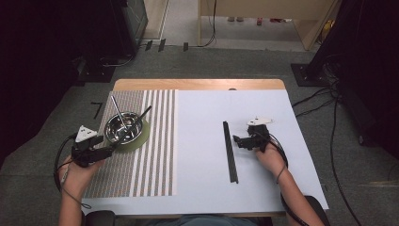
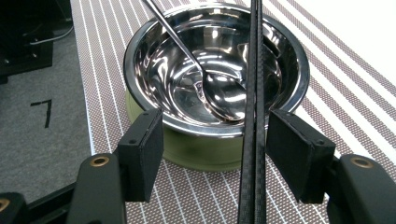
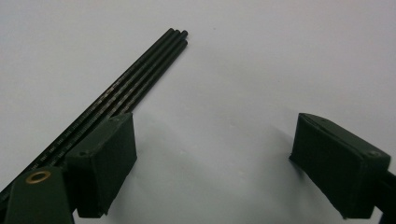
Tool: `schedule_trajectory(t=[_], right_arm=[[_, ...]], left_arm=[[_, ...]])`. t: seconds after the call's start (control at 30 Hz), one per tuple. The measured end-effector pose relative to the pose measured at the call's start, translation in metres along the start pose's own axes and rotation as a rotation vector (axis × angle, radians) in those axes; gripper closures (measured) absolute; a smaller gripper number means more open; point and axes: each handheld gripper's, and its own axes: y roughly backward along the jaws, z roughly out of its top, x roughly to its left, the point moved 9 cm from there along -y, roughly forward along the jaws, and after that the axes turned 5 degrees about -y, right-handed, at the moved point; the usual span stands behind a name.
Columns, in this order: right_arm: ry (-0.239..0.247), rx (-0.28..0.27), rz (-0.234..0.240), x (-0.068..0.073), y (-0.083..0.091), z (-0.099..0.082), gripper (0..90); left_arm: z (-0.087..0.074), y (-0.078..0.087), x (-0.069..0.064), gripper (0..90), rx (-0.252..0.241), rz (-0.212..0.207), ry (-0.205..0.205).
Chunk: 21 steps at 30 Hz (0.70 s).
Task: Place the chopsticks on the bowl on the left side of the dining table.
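A shiny steel bowl (image 1: 123, 127) (image 2: 215, 60) stands on an olive-green coaster (image 1: 141, 137) (image 2: 201, 151). Inside the bowl lies a metal spoon (image 2: 205, 88), its handle (image 1: 115, 107) sticking out over the far rim. Across the bowl rests a pair of black chopsticks (image 2: 254, 93) (image 1: 145, 111), which passes between my left gripper's jaws, close to the right pad (image 2: 294, 149) and well apart from the left one. My left gripper (image 1: 107, 151) (image 2: 215, 123) is open, just short of the bowl. A bundle of black chopsticks (image 1: 229, 150) (image 3: 135, 79) lies on the white sheet. Beside it my right gripper (image 1: 236, 140) (image 3: 215, 128) is open with nothing between its jaws.
A striped brown-and-white placemat (image 1: 155, 141) (image 2: 336, 88) covers the table's left part, and a white sheet (image 1: 207, 141) (image 3: 261, 60) covers the rest. The wooden table edge (image 1: 197, 84) shows at the back. Cables (image 1: 320, 99) and dark stands lie on the grey floor around the table.
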Motion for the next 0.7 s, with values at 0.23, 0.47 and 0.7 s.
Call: schedule_trajectory(t=[0.23,0.47,0.7], right_arm=[[0.0,0.0,0.0,0.0,0.0,0.0,13.7],[0.0,0.0,0.0,0.0,0.0,0.0,13.7],[0.0,0.0,0.0,0.0,0.0,0.0,13.7]], left_arm=[[-0.003,-0.001,0.002,37.3,0.01,0.003,0.006],[-0.005,0.0,0.006,37.3,0.008,0.009,0.022],[-0.007,0.001,0.015,37.4,-0.002,0.025,0.046]])
